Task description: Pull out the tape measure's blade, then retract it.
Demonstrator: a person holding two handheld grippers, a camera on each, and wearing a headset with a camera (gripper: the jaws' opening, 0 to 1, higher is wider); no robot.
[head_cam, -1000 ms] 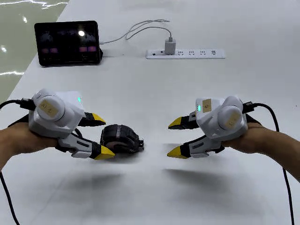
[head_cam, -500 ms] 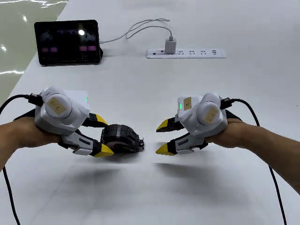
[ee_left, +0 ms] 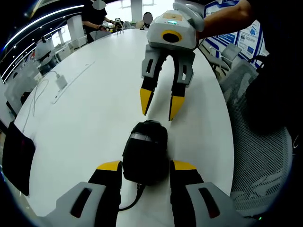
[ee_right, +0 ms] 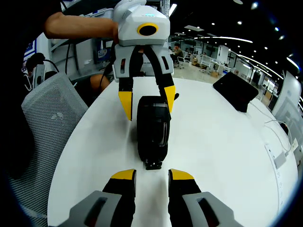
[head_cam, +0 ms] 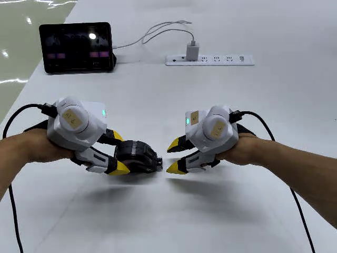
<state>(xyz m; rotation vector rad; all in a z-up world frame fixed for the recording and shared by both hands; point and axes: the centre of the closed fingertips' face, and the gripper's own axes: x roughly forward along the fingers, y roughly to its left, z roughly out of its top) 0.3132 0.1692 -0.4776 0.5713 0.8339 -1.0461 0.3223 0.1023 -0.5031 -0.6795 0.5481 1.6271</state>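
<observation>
A black tape measure (head_cam: 138,156) lies on the white table (head_cam: 168,221), its hook end (ee_right: 152,165) pointing to the right in the head view. My left gripper (head_cam: 119,152) is shut on its case, one yellow-tipped jaw against each side (ee_left: 147,166). The right gripper (head_cam: 172,156) is open, with its tips just short of the hook end and nothing between them. In the right gripper view its jaws (ee_right: 152,177) frame the hook, and the left gripper (ee_right: 147,104) shows behind the case. The left gripper view shows the right gripper (ee_left: 161,106) facing the tape measure (ee_left: 146,151).
A dark tablet (head_cam: 77,47) stands at the far left of the table. A white power strip (head_cam: 209,60) with a charger (head_cam: 190,51) and cable lies at the back. A mesh chair (ee_left: 265,156) stands off the table's edge.
The right gripper has moved left up to the tape measure's hook end, its jaws narrower. The left gripper has slid forward and its jaws have come in on the case.
</observation>
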